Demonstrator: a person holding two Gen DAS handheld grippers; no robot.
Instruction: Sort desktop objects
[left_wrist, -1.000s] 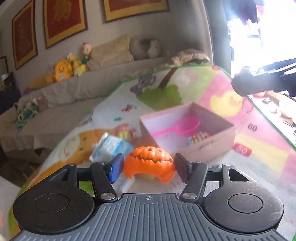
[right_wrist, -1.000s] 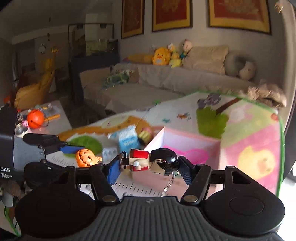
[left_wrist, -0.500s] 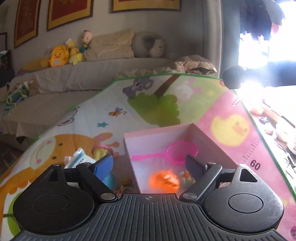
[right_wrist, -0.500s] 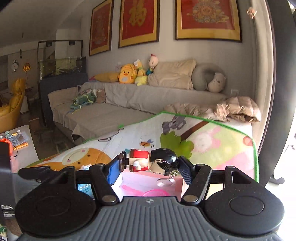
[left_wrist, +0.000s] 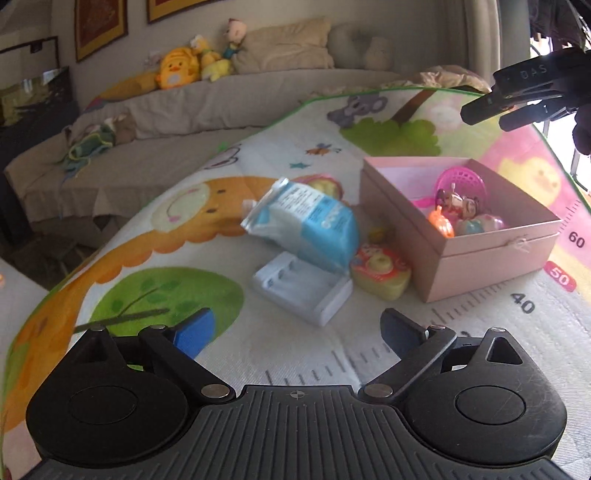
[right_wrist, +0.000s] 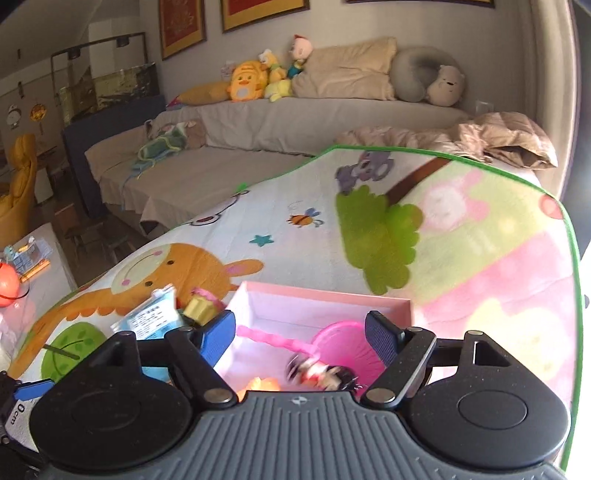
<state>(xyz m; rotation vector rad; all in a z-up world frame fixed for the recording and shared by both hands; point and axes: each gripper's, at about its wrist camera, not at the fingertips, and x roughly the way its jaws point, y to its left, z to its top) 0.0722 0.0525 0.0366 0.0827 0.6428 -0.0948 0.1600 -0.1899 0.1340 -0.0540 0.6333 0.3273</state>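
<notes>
A pink box (left_wrist: 491, 254) sits on the right side of a cartoon-printed play mat (left_wrist: 207, 221), holding a pink toy sieve (left_wrist: 460, 181), a small orange pumpkin (left_wrist: 441, 225) and a dark-haired figurine (left_wrist: 456, 201) lying among pastel trinkets at its near right corner. Just left of the box on the mat lie a yellow-and-red toy block (left_wrist: 380, 271), a blue-and-white pouch (left_wrist: 306, 225) tilted over a white battery holder (left_wrist: 303, 291), and, farther back, a yellowish toy (right_wrist: 201, 308) partly hidden by the pouch. The left gripper (left_wrist: 295, 328) hovers low over the mat's ruler markings, near and left of the box, its jaws spread wide with nothing between them. The right gripper (right_wrist: 299, 332) hangs directly above the box, jaws likewise spread and empty, the figurine (right_wrist: 325, 374) blurred below them beside the sieve (right_wrist: 343, 345). Beyond the mat, a grey-covered sofa (right_wrist: 266, 122) carries plush toys (right_wrist: 247, 83) and cushions (right_wrist: 347, 72) beneath framed pictures.
</notes>
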